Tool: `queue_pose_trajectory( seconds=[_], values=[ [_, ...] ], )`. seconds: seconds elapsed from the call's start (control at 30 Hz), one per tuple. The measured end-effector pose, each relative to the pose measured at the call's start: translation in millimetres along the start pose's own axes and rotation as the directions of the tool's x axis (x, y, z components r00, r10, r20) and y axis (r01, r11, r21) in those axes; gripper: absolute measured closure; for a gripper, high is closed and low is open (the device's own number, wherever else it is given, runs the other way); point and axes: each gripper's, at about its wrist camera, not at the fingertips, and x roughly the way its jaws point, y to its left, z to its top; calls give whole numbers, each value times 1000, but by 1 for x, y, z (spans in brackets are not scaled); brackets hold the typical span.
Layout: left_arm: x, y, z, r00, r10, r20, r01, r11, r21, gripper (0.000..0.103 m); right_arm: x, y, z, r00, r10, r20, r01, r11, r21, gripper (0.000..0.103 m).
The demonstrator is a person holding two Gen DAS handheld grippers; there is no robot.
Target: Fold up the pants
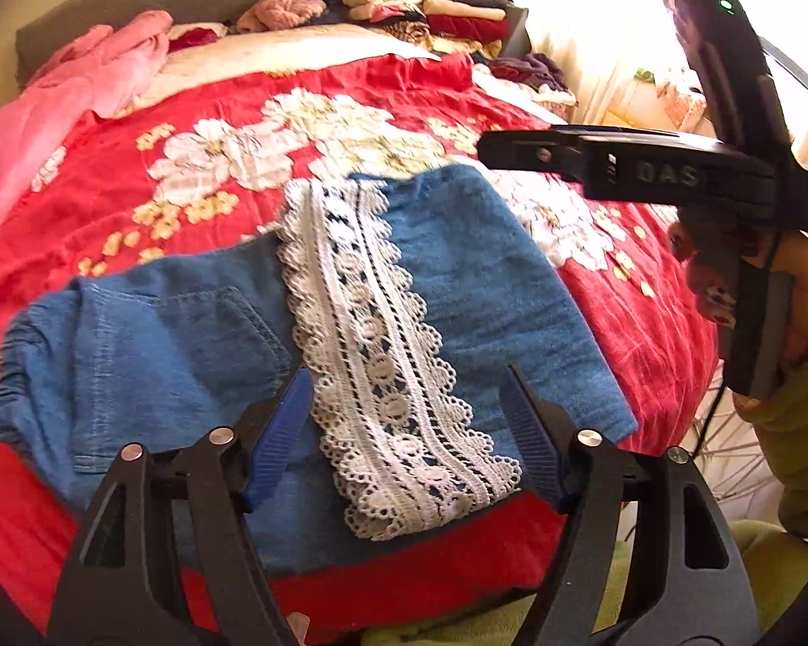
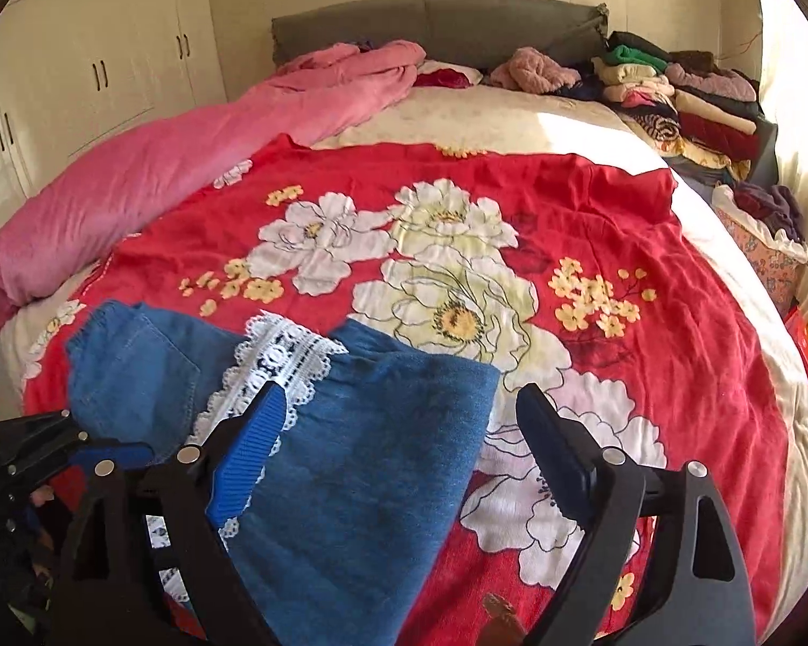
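The bed (image 2: 512, 124) fills both views, covered by a red floral blanket (image 2: 592, 226) that lies beyond the fingers of both grippers. A long pink duvet (image 2: 151, 177) runs along the bed's far-left edge, well apart from either pair of fingers, and stacks of folded clothes (image 2: 689, 102) sit at the far right by the grey headboard (image 2: 436, 21).

The blue denim pants (image 1: 485, 280) lie folded on the blanket near the bed's front edge, directly ahead of and beneath the left gripper (image 1: 409, 430). Their back pocket shows just beyond the left finger of that gripper, and the folded-over leg spreads beyond its right finger. A white lace strip (image 1: 382, 366) runs down the pants between the two fingers.

The left gripper's fingers stand wide apart above the denim, holding nothing. The right gripper (image 2: 404, 452) also has its fingers spread wide and empty; the folded edge of the pants lies between them, nearer its left finger, with bare blanket under its right finger.
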Motion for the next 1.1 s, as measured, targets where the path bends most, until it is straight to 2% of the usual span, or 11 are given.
queue_pose_trajectory(
  seconds=[0.13,0.27,0.53,0.87,1.1],
  values=[
    [-17,5,2,997,66,39,-67,998,6,29,-11,10,6,1000,18,20,-18,1000,-22,13],
    [-35,14,-1,985,152,76,-152,988,-7,21,-19,24,14,998,45,41,-43,998,-52,10],
    [-74,37,-12,940,316,126,-313,949,-49,12,-24,64,29,991,119,55,-112,986,-124,8],
    [-88,77,-36,920,386,72,-372,915,-154,10,-7,125,45,975,221,18,-211,950,-230,8],
    [-83,111,-50,922,388,11,-373,893,-252,10,22,153,52,958,282,-55,-286,921,-263,8]
  ],
)
